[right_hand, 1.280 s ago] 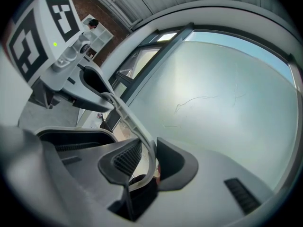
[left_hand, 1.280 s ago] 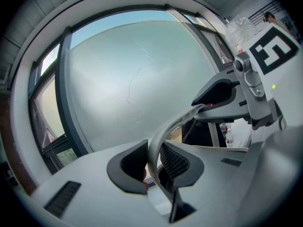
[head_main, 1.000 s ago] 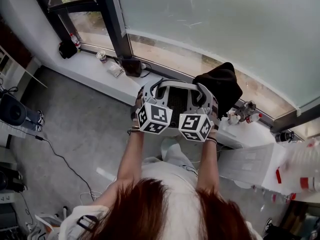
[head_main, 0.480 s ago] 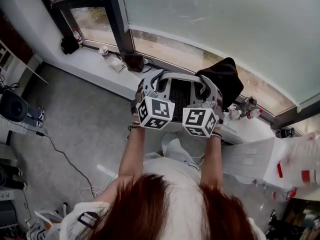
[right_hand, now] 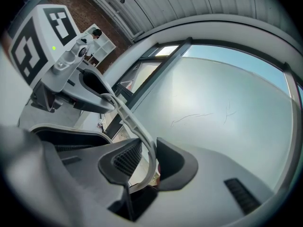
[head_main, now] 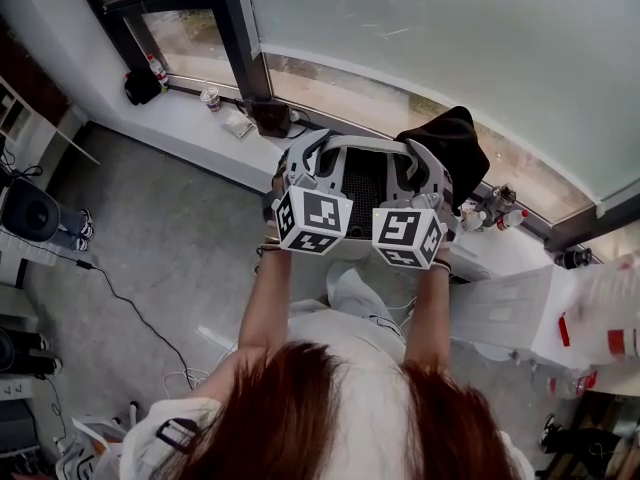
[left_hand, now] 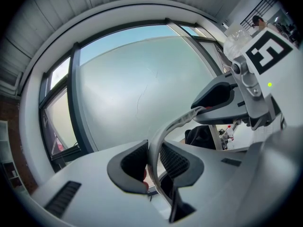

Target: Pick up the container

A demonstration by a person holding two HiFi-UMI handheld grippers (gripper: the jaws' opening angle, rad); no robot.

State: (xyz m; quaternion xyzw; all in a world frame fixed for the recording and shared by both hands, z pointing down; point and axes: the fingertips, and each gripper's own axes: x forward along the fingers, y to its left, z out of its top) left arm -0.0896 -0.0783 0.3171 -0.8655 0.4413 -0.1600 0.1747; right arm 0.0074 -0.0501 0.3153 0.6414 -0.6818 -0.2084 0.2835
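Observation:
In the head view the container (head_main: 362,146), a pale grey tub with a thin rim and a dark mesh inside, hangs in the air in front of the person, held from both sides. My left gripper (head_main: 298,168) is shut on its left rim and my right gripper (head_main: 432,176) on its right rim. The left gripper view has the thin rim (left_hand: 163,131) pinched between the dark pads of my left gripper (left_hand: 152,162). The right gripper view has the rim (right_hand: 135,122) clamped in my right gripper (right_hand: 149,160).
Below lies a grey floor with a cable (head_main: 130,318) and a speaker (head_main: 30,213) at the left. A white window sill carries a cup (head_main: 210,98), a black bag (head_main: 450,148) and small bottles (head_main: 500,213). A white table with papers (head_main: 510,313) stands at the right.
Both grippers and the container between them have drifted slightly right and away from the person. Both grips are unchanged.

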